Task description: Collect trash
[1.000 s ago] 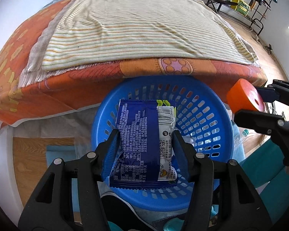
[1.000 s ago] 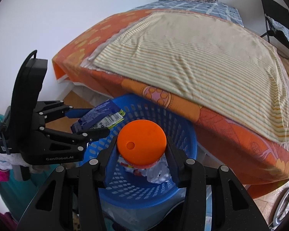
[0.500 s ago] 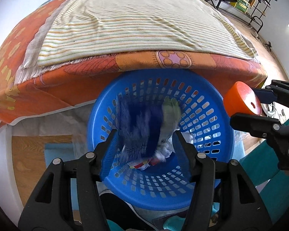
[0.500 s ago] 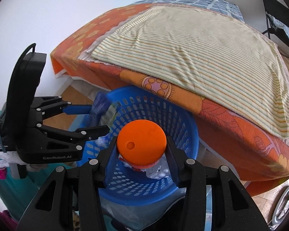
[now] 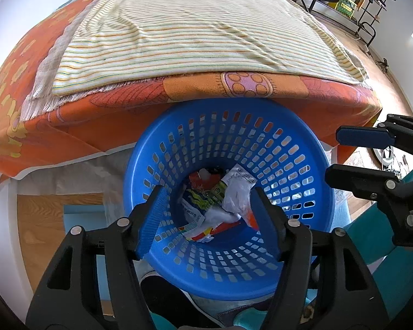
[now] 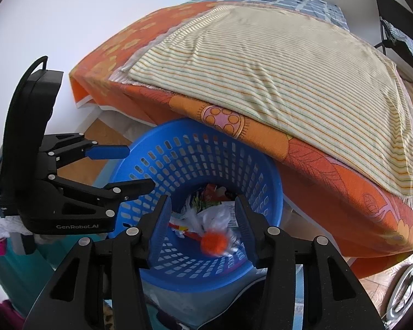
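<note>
I find the blue basket (image 5: pixel 228 137) on the floor against the bed (image 5: pixel 179 41) edge, bed at 12 o'clock. Inside at the bottom lie crumpled wrappers (image 5: pixel 214 206) and a blurred orange cap (image 6: pixel 214 243). My left gripper (image 5: pixel 206 214) hangs above it, jaws opening, nothing between them. My right gripper (image 6: pixel 203 225), at 3 o'clock of the left, stands released and empty.

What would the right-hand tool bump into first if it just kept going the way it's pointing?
Probably the trash pile at the bottom of the blue basket. The right tool points down into the basket mouth, nothing between its fingers, with a blurred orange object directly ahead. Depth is hard to judge.
</note>
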A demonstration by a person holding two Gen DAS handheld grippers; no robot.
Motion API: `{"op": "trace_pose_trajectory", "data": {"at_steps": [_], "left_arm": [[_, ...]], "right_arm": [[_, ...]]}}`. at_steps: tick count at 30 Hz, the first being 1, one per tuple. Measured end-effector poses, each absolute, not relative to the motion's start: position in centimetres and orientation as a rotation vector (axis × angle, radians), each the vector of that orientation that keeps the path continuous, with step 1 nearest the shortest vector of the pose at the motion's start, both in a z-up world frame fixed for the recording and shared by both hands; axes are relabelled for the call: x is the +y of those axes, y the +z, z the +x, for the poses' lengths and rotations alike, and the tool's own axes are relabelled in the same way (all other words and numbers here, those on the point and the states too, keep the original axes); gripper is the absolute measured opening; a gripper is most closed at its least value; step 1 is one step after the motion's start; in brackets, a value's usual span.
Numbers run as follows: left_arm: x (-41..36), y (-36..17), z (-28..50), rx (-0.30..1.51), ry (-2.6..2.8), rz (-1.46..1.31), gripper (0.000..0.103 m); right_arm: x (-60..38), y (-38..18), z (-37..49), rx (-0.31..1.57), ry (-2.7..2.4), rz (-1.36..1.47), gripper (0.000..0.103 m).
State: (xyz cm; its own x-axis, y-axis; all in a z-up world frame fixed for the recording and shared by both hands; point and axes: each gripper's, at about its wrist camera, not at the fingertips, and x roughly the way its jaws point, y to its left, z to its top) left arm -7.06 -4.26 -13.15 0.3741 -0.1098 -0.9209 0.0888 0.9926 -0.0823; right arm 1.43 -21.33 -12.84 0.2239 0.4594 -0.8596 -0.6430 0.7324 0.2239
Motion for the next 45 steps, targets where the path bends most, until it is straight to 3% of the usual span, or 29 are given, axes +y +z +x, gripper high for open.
{"op": "trace_pose_trajectory", "data": {"at_steps": [22, 26, 37, 45], "left_arm": [[-3.3, -11.4, -6.3, 1.149, -0.091, -0.066, 0.066], [-3.1, -10.5, -5.9, 1.125, -0.085, -0.077, 0.072], [-2.3, -5.5, -3.6, 1.000, -0.057, -0.118, 0.072], [-1.6, -1.1, -2.2, 0.877, -0.039, -0.150, 0.078]], "right_arm": [[-21.9, -10.9, 1.9, 1.025, 0.689, -0.200, 0.059], [-22.0, -9.9, 2.3, 0.989, 0.676, -0.195, 0.062], [-22.9, -6.0, 4.3, 0.878, 0.642, -0.127, 0.066], [-23.3, -2.9, 6.0, 0.782, 0.630, -0.095, 0.069]]}}
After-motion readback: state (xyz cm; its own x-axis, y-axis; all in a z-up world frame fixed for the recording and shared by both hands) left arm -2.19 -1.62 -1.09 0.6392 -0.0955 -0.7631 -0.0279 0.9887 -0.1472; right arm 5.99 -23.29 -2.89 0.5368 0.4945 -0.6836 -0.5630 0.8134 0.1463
